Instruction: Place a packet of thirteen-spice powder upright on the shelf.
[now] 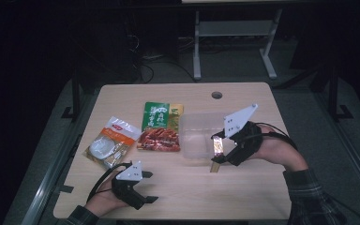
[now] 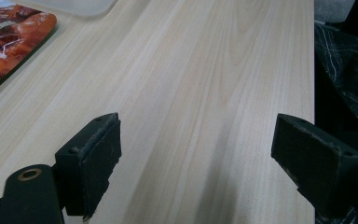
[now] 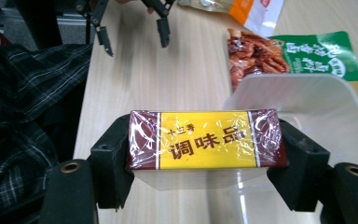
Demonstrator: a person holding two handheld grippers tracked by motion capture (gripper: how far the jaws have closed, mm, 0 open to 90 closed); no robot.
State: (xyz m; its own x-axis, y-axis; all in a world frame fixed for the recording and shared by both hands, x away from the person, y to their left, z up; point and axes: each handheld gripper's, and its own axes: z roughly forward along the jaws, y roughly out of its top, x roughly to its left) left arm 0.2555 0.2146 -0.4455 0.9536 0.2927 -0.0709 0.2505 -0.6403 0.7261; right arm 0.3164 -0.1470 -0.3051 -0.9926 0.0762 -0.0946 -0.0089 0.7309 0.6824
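Seasoning box [image 3: 207, 140], wrapped in clear film and printed with a yellow panel between dark red ends, is the thing in hand, though it is the smallest item on view. By size, the wooden table [image 1: 178, 187] comes first, pale and grained, with a round cable hole [image 1: 216, 95] seen near its far edge in the high view. Next comes the clear plastic container [image 1: 194, 136], set right of centre on the table; in the right gripper view its translucent rim [image 3: 303, 91] is seen just behind and below the box. Just left of the container a green and red snack packet [image 1: 161, 126] is laid flat, and further left a white and orange pouch [image 1: 110, 143] is laid at an angle, close to the packet.

The right gripper [image 1: 219, 152] is held above the near edge of the container, and its two black jaws are clamped on the short ends of the seasoning box, which is carried off the table with its long side spanning the gap between them. The box is seen edge-on in the high view [image 1: 218, 146], at the container's near right corner.

The left gripper [image 1: 143, 187] is kept low at the near left part of the table, well apart from the packets. Its jaws are spread wide with bare wood between them, and nothing is gripped. A plaid sleeve [image 1: 309, 197] is seen behind the right hand.
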